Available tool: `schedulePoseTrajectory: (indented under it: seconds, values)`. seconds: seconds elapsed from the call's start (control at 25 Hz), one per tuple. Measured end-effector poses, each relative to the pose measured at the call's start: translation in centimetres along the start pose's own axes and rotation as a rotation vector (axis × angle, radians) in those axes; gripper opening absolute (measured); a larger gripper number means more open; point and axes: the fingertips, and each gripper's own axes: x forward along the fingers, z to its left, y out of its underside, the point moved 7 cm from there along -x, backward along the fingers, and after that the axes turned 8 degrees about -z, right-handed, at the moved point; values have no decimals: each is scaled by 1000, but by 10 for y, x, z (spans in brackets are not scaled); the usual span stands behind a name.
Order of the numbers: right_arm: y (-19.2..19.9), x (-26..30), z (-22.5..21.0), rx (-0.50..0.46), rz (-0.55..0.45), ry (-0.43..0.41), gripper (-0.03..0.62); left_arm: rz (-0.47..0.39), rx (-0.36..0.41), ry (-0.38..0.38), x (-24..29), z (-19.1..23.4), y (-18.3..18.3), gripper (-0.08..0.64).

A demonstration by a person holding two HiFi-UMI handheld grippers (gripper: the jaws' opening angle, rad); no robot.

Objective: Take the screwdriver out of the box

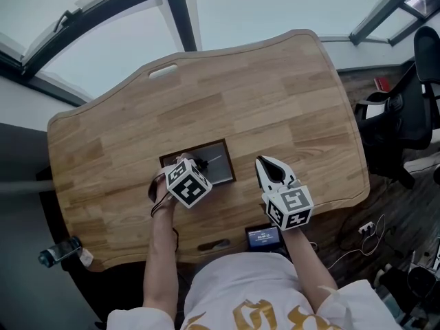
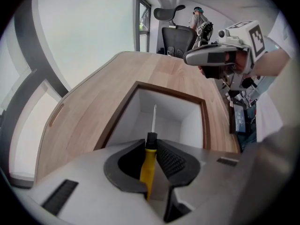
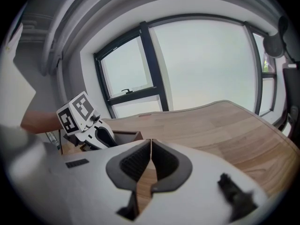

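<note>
The wooden counter (image 1: 275, 95) spreads out ahead of and below both tools, its pale planks reaching to a curved far edge with a slot cut near it. Directly under the left hand-held gripper (image 2: 151, 145) sits the box (image 2: 168, 92), a shallow open tray with a dark brown rim and pale inner walls, its mouth facing up toward the jaws. That left hand-held gripper points steeply down over the box, its marker cube toward the person, and its jaws are clamped on the screwdriver (image 2: 149, 159). The ribbed pads press on either side where the yellow handle meets the black collar. The yellow handle runs back between the jaws toward the gripper's body. The thin metal shaft sticks out beyond the fingertips and hangs over the box's interior. Whether the tip touches the box floor cannot be told.

The right hand-held gripper (image 3: 151, 143) is to the right of the left one and well apart from it, beside the box rather than over it, angled gently down above bare wood. Its two jaws are pressed together with nothing between them.

Behind the right hand-held gripper, at the counter's near edge, lies a small dark device with a lit screen (image 1: 263, 236).
</note>
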Motion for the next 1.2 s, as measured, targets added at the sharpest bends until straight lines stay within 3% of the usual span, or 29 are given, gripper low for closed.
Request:
schedulePoseTrajectory:
  seconds: [0.76, 1.2]
  values:
    - [-13, -28, 6, -31, -41, 12, 32, -132, -75, -99, -29, -9, -6, 80]
    - [-20, -46, 12, -52, -76, 16, 32, -265, -134, -235, -55, -12, -9, 78]
